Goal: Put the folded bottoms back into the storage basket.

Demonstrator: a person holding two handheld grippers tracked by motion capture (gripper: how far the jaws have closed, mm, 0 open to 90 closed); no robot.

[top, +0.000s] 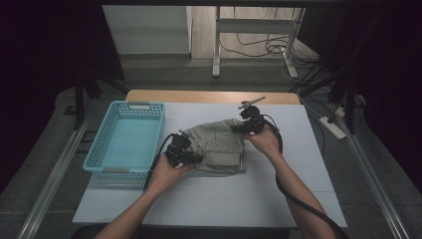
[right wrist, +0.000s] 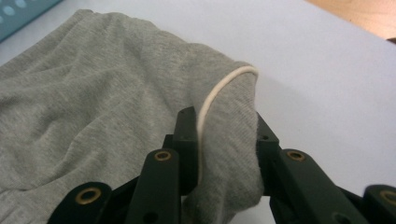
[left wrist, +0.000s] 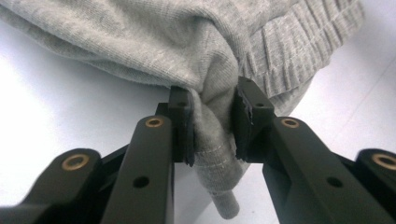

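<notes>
From the high view I find the grey garment (top: 219,147) lying crumpled at the centre of the white counter (top: 298,189), with the light-blue basket (top: 127,139) just beside it at 9 o'clock, apart from the cloth. My left gripper (top: 180,149) sits at the garment's 9 o'clock edge; my right gripper (top: 250,121) sits at its 1 o'clock corner. At this distance the high view does not let me judge how the fingers of either stand.

The left gripper view settles that for the left side: the left gripper (left wrist: 212,126) has its fingers (left wrist: 181,126) clamped on a bunched fold of the garment (left wrist: 154,42), the fold pinched between them and a rolled end hanging below. A ribbed band of the cloth lies at 2 o'clock in this view, a detail too small to read from above.

The right gripper view does the same for the right gripper (right wrist: 224,144): its fingers (right wrist: 186,140) are clamped on a raised edge of the garment (right wrist: 88,88), which carries a pale cord-like seam curving over the top. A sliver of the basket (right wrist: 23,11) shows at 10 o'clock, and bare wood of the counter's far edge at 2 o'clock.
</notes>
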